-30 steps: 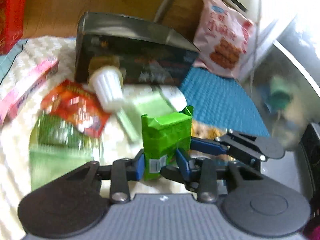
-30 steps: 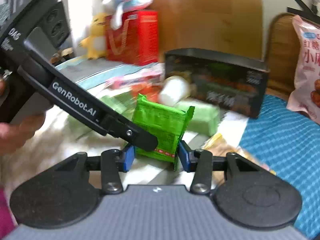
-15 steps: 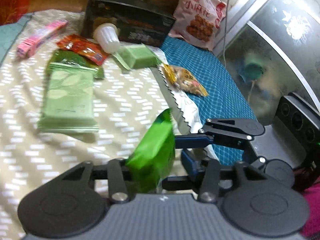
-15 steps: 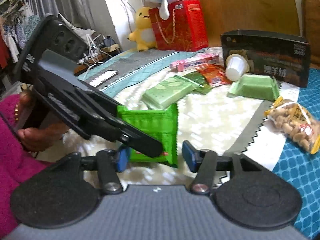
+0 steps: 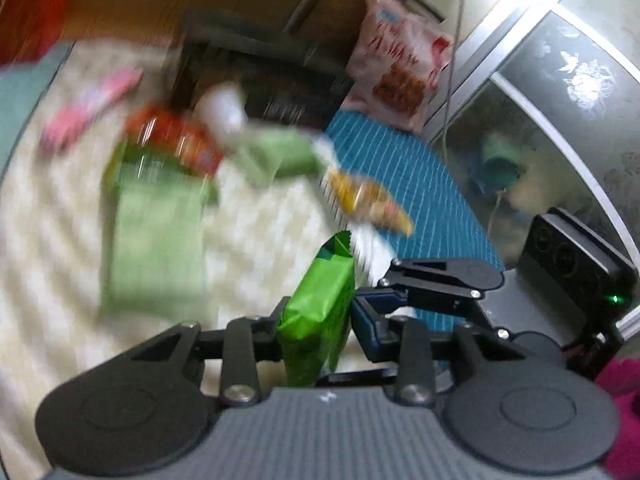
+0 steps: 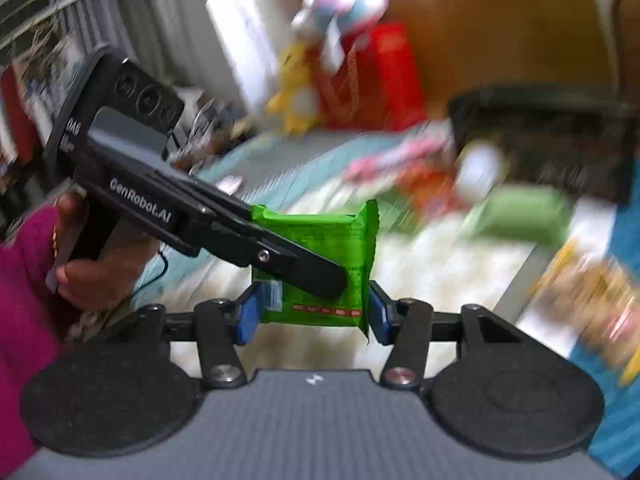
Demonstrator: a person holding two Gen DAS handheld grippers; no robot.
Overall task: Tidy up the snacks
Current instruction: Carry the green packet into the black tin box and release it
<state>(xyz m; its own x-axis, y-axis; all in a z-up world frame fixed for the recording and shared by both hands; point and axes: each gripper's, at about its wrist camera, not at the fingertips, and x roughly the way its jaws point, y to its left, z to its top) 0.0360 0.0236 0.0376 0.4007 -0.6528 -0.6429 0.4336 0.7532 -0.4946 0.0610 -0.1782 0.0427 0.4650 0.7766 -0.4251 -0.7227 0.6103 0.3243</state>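
Observation:
A bright green snack packet (image 5: 320, 304) hangs above the bed, gripped from two sides. In the left wrist view it stands edge-on in my left gripper (image 5: 318, 312), whose jaws are closing and pinch its flat faces. My right gripper (image 5: 376, 286) reaches in from the right. In the right wrist view the green packet (image 6: 320, 232) faces me. My right gripper (image 6: 314, 314) is closing, and its blue pads touch the packet's two side edges. The left gripper (image 6: 320, 276) comes in from the left, with one black finger lying across the packet's front. A hand (image 6: 92, 276) holds its handle.
Blurred snacks lie on the patterned bedspread (image 5: 248, 248): a pale green packet (image 5: 156, 240), a red one (image 5: 172, 140), a white cup (image 5: 222, 112), peanuts (image 5: 368, 200). Behind them stand a black box (image 5: 280, 68) and a pink snack bag (image 5: 400, 68). A red gift bag (image 6: 380, 80) and plush toys (image 6: 340, 8) sit farther left.
The packet has turned from face-on to edge-on in the left gripper. Half a second ago the right pads stood off the packet; now they touch its edges. Both views swung.

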